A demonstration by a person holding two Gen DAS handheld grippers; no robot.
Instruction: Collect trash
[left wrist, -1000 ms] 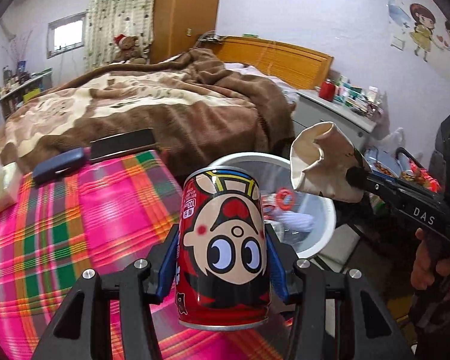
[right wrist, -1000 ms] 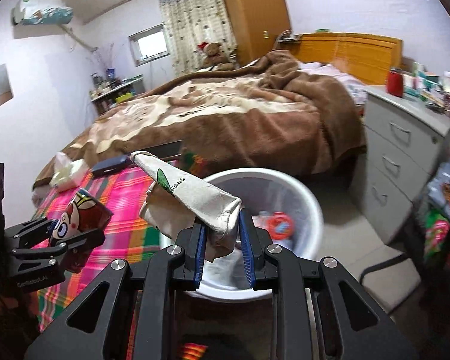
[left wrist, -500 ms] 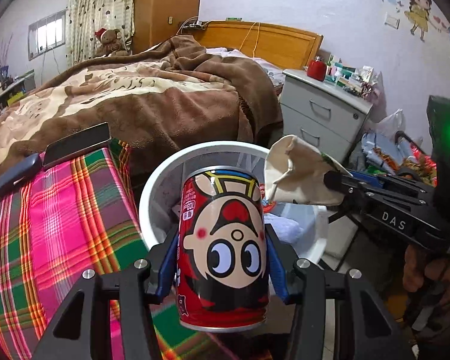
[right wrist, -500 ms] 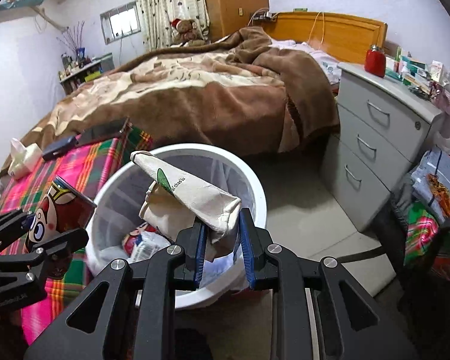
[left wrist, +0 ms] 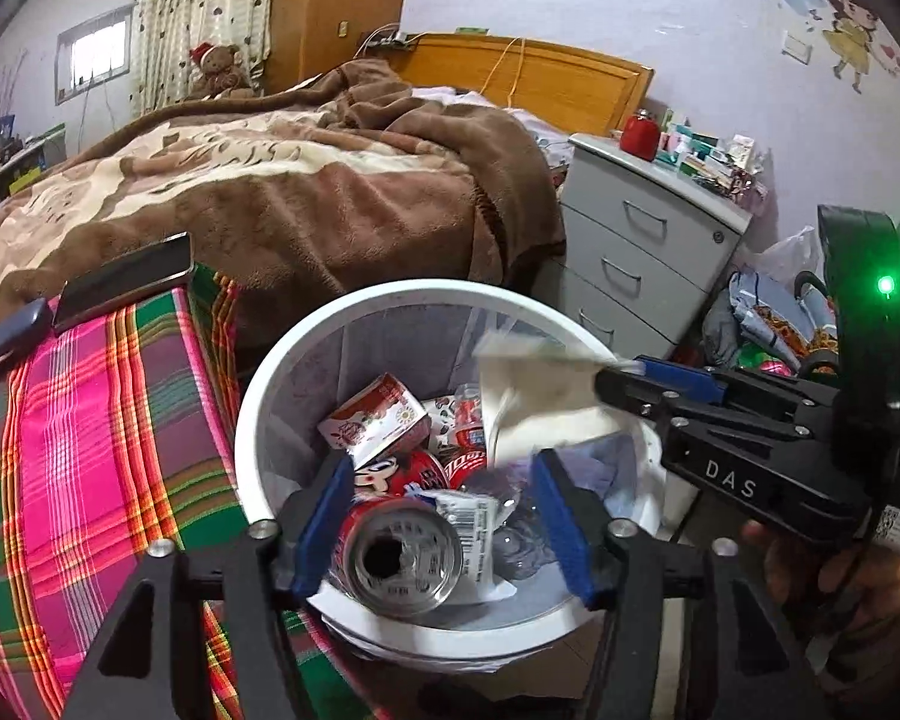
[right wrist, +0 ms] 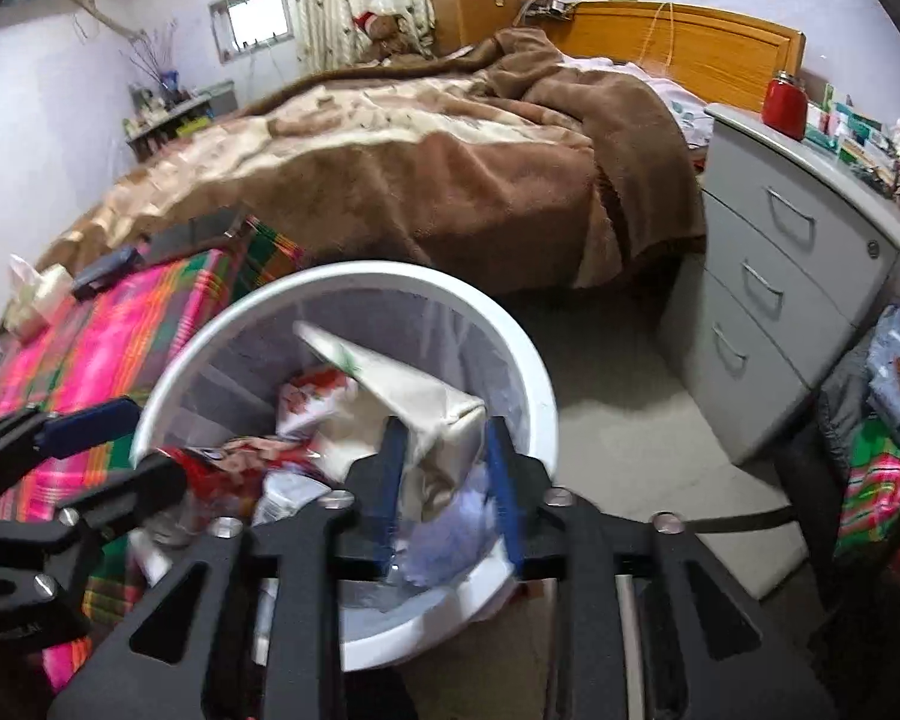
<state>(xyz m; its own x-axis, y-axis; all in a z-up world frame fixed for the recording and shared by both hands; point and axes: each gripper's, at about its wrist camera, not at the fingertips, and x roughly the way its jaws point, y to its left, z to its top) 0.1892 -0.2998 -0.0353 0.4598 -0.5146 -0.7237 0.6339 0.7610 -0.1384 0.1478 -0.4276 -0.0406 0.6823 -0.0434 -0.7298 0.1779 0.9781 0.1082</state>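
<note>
A white round trash bin (left wrist: 258, 414) (right wrist: 528, 372) stands on the floor, holding several cans and wrappers. My left gripper (left wrist: 444, 516) is open over the bin. The red cartoon can (left wrist: 399, 552) lies below it, top end toward the camera, blurred and free of the pads. My right gripper (right wrist: 447, 468) is open over the bin's right side. The cream paper bag (right wrist: 414, 390) (left wrist: 540, 396) hangs blurred between its spread blue pads, not gripped. The right gripper also shows in the left wrist view (left wrist: 618, 375).
A table with a pink and green plaid cloth (left wrist: 90, 432) stands left of the bin, with a black phone (left wrist: 120, 282) and dark case (left wrist: 6, 336). A bed with brown blanket (left wrist: 306, 192) lies behind. Grey drawers (left wrist: 636, 252) and bags (left wrist: 768, 324) are at right.
Both grippers moved over the bin and opened. The red can left the left gripper and dropped into the bin. The paper bag slipped from the right gripper's pads.
</note>
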